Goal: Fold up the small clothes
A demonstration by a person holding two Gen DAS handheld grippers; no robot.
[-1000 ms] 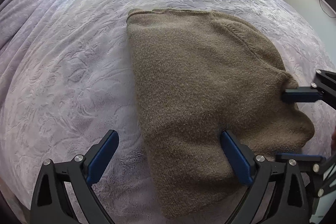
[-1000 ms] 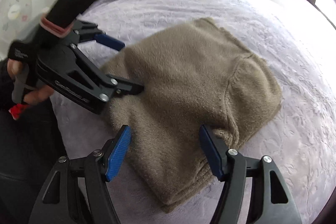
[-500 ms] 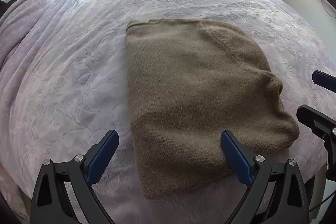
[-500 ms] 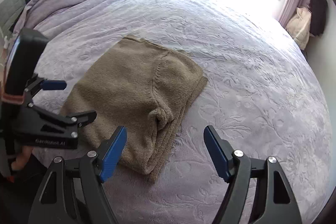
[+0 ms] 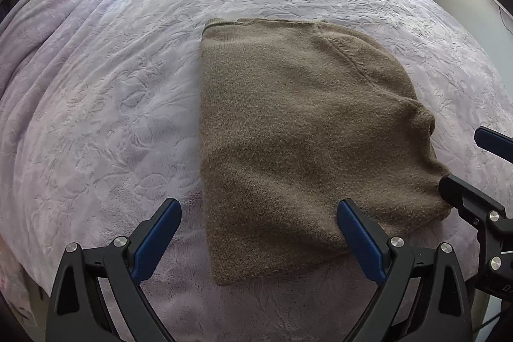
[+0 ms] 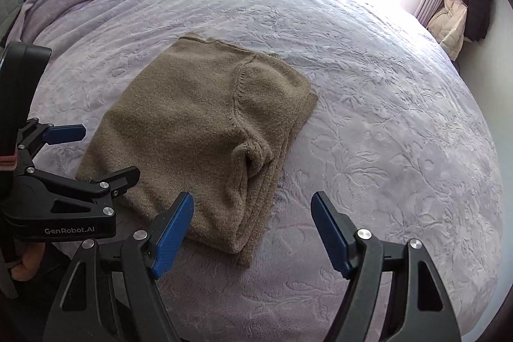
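Lying folded near the bed's [image 6: 384, 149] near edge: one olive-brown knit sweater [image 5: 298, 130], layered edges stacking along one side, a sleeve seam curving across the top. Hovering above it: two grippers, left gripper [image 5: 256, 233] and right gripper [image 6: 253, 229], jaws spread wide, gripping nothing, the right having just been opening.
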